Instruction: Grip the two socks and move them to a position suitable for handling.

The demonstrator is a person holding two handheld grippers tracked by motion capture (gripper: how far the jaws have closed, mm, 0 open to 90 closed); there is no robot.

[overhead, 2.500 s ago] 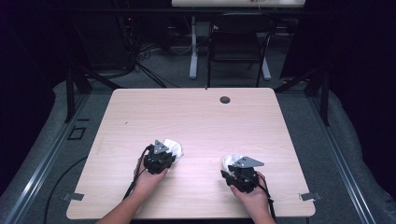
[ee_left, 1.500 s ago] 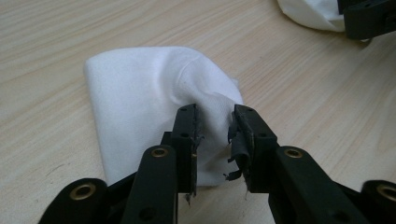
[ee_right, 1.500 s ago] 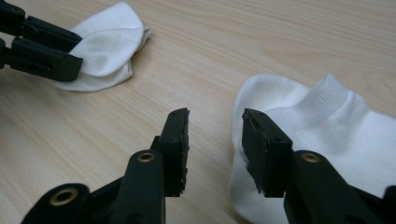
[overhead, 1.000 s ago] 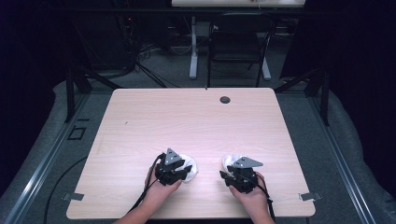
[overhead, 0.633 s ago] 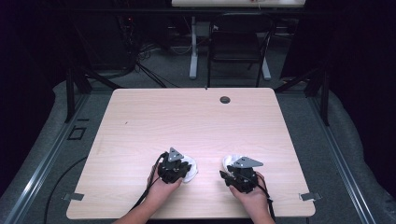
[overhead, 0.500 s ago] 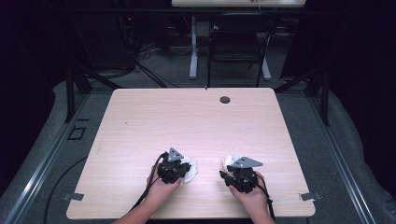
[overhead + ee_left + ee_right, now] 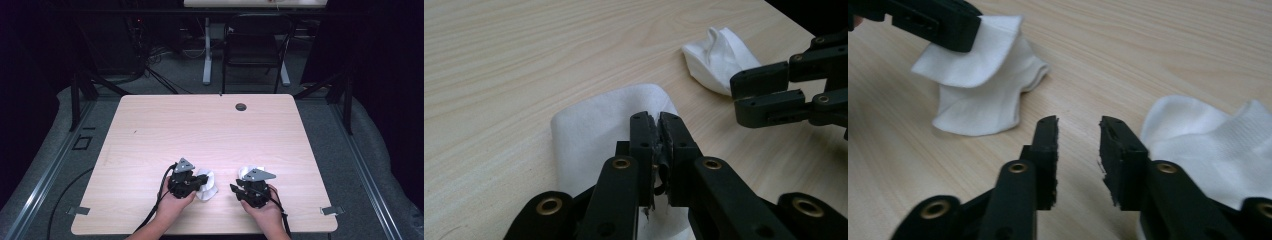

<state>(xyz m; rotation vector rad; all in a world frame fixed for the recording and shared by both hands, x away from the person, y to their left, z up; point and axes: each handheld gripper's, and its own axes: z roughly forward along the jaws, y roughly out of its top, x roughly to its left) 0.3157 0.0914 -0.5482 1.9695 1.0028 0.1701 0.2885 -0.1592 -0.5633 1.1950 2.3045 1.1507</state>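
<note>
Two white socks lie near the front edge of the wooden table (image 7: 200, 130). My left gripper (image 7: 196, 183) (image 7: 659, 122) is shut on the left sock (image 7: 206, 184) (image 7: 594, 120), pinching its folded edge. In the right gripper view, that sock (image 7: 983, 90) shows at the upper left, one flap lifted by the left gripper's jaw (image 7: 933, 20). My right gripper (image 7: 239, 190) (image 7: 1078, 132) stands open with nothing between its fingers, low over bare wood. The right sock (image 7: 247, 173) (image 7: 1208, 135) (image 7: 719, 55) lies beside its right jaw. In the left gripper view, the right gripper (image 7: 784, 95) reaches in from the right.
A small dark round grommet (image 7: 241, 106) sits near the table's far edge. Behind the table stand a black chair (image 7: 255, 50) and a desk leg on the dark floor. Metal brackets (image 7: 331, 210) mark the front corners.
Since 2.5 s ago my left gripper has carried its sock to the right and nearer the front edge, close to the right gripper. The right gripper and its sock have stayed put.
</note>
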